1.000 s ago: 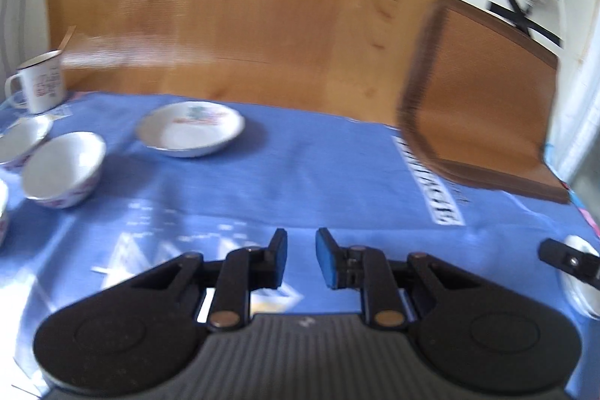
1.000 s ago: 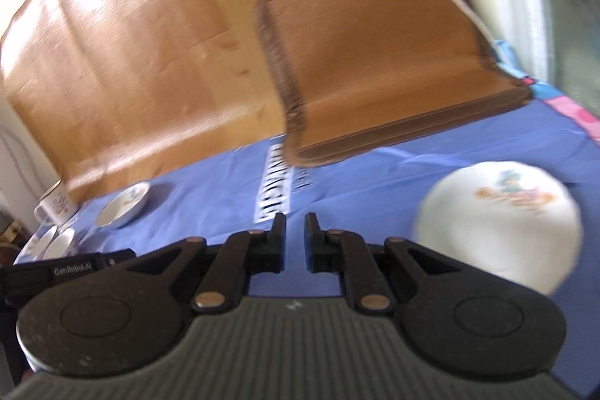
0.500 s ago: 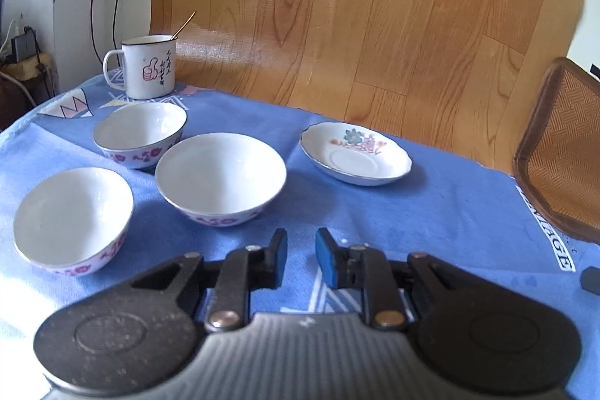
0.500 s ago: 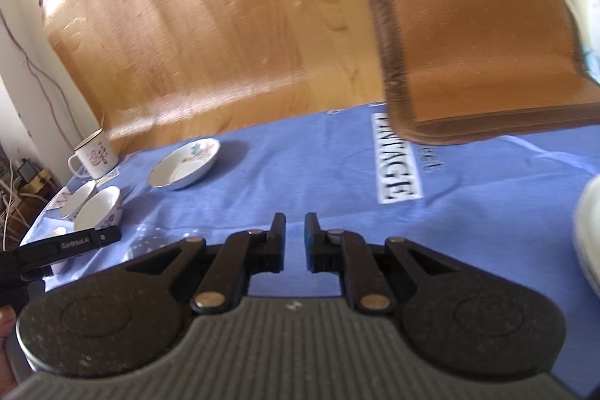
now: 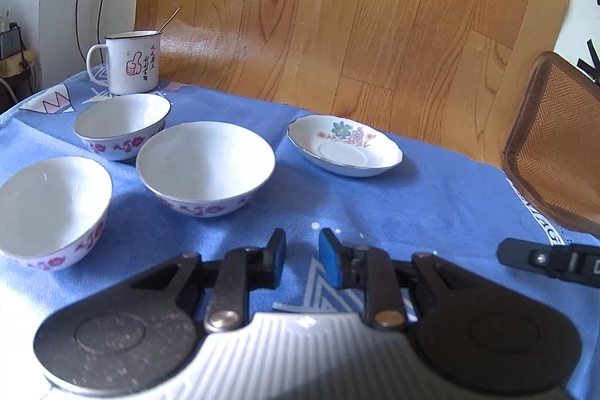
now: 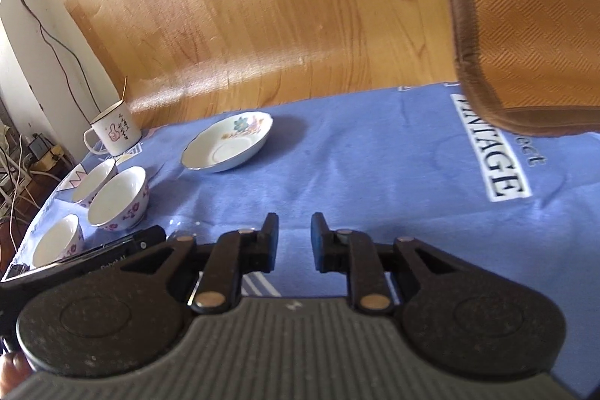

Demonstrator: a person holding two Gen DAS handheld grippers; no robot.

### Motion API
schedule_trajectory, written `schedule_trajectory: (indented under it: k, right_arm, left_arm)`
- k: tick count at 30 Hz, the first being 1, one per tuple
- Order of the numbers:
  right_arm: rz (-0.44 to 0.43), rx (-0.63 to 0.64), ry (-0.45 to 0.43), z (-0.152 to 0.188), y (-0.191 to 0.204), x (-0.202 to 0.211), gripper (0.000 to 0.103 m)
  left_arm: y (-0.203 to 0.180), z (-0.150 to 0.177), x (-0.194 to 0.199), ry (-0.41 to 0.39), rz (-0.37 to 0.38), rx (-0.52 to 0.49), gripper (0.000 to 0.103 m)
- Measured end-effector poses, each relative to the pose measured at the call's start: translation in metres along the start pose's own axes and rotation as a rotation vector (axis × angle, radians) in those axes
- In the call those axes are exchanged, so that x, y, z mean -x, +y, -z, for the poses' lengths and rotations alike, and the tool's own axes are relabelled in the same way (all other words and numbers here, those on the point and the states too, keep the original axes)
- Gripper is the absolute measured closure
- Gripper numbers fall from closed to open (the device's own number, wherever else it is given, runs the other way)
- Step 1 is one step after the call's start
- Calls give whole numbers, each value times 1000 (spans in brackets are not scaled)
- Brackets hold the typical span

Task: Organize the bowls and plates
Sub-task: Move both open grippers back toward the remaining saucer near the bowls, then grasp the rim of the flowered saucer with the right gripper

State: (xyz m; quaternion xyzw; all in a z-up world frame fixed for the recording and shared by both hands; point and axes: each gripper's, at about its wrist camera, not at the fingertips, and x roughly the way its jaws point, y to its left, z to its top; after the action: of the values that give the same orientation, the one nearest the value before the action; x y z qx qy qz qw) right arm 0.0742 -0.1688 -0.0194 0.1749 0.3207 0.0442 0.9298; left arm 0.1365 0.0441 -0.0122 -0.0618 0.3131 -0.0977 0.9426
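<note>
L wrist view: left gripper (image 5: 300, 259) at bottom centre, jaws a narrow gap apart, nothing between the blue pads, blue cloth (image 5: 431, 212) showing through. Three white bowls w/ pink flower bands at left: near bowl (image 5: 48, 208) at left edge, middle bowl (image 5: 205, 167) centre-left, far bowl (image 5: 120, 124) behind them, all upright, close but apart. Flowered plate (image 5: 345, 150) right of centre, well apart from the bowls. Enamel mug (image 5: 131, 62) w/ thumbs-up print upper left, thin stick in it. Woven mat (image 5: 555, 145) at right edge.

R wrist view: right gripper (image 6: 294, 242) bottom centre; jaws have just been opening, gap narrow, nothing held. Plate (image 6: 227, 147) left of centre. Bowls (image 6: 118, 199) lower left, mug (image 6: 112, 134) above them. Cloth reads "VINTAGE" (image 6: 491, 152) at right.
</note>
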Motion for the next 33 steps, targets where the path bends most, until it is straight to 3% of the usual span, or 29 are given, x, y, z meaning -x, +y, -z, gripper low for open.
schedule_trajectory:
  k: [16, 33]
  right_arm:
    - [-9, 32, 32, 1, 18, -20, 81]
    - [-21, -14, 42, -46, 18, -67, 81]
  left_arm:
    - [2, 1, 4, -29, 32, 7, 79]
    - [10, 0, 5, -34, 42, 49, 79]
